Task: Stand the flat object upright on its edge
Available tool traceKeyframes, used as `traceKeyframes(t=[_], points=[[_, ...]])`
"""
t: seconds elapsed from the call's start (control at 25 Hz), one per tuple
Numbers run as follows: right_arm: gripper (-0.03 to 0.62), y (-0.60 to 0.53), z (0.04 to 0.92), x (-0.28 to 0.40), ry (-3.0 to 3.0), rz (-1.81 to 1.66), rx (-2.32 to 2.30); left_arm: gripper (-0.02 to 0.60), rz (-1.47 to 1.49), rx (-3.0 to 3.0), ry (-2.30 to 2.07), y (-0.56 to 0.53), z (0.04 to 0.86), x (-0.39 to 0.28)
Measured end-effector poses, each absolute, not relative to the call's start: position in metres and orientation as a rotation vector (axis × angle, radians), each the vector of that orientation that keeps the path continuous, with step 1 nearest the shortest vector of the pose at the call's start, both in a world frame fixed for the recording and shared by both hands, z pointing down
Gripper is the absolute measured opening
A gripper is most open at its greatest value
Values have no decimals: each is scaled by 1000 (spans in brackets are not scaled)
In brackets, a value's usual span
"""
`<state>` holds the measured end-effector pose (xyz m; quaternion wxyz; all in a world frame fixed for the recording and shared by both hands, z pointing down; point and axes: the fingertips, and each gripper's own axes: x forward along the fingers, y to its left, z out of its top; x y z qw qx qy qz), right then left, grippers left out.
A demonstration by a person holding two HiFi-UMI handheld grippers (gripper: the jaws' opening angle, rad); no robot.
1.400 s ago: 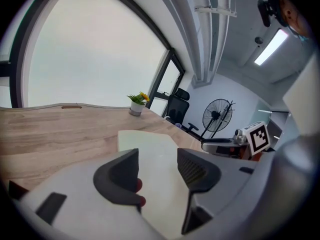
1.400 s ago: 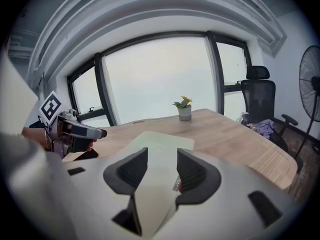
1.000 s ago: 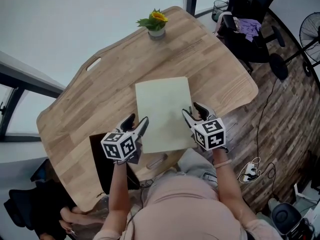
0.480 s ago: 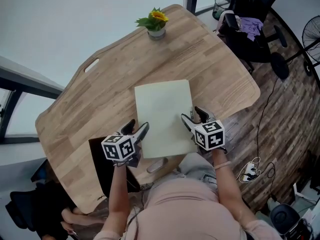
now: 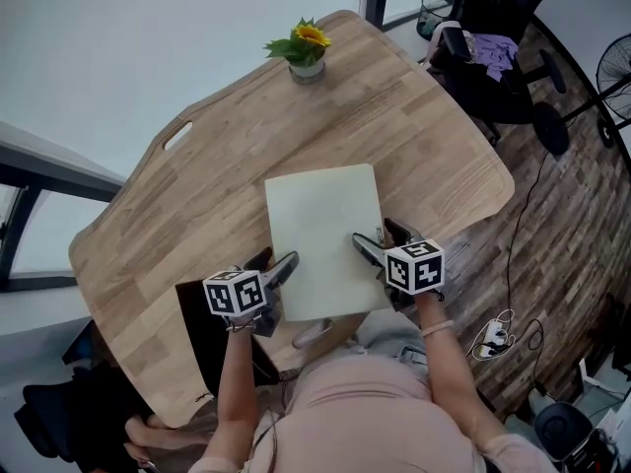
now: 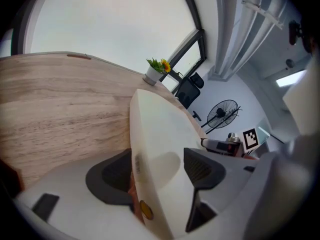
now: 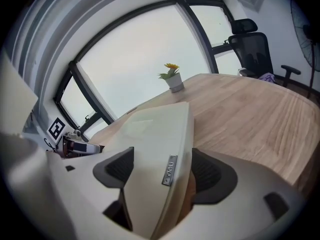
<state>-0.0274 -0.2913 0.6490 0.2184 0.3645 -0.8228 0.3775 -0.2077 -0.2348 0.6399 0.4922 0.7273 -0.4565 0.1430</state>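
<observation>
Evidently the standing-up has not been achieved: the flat cream object [image 5: 320, 235] lies broad face up, flat or very nearly so, on the wooden worktop [image 5: 197, 195], toward its near rim. Its long axis runs from near to far, skewed a little so the far end leans right, and one short edge faces the person.

The left tongs [image 5: 274, 261] sit at its near-left corner and the right tongs [image 5: 377, 235] on its right edge toward the near end. Both have just been opening and now stand wide. In each gripper view the object's thick edge lies between the pads, but with slack beside it, so neither looks clamped. Whether the near end is lifted a touch off the wood I cannot tell.

I judge this to be a loose, unclamped hold ahead of the lift. The next move calls for both tongs to close firmly on those near edges at matching spots. They would then raise the near end together, so the object pivots on its far short edge until vertical. It will need steadying before any let-go, since that edge is narrow.
</observation>
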Motion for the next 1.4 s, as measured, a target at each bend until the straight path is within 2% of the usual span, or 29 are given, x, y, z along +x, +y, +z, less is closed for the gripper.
traceKeyframes(t=[0.4,1.4], points=[[405,-285,662,-38,-2242,1213,941,307,299,1723,-1002,-233,650,-204],[407,-286,668,-39,-2192,1226,936,305,336,1701,-1000,-234,655,-200]])
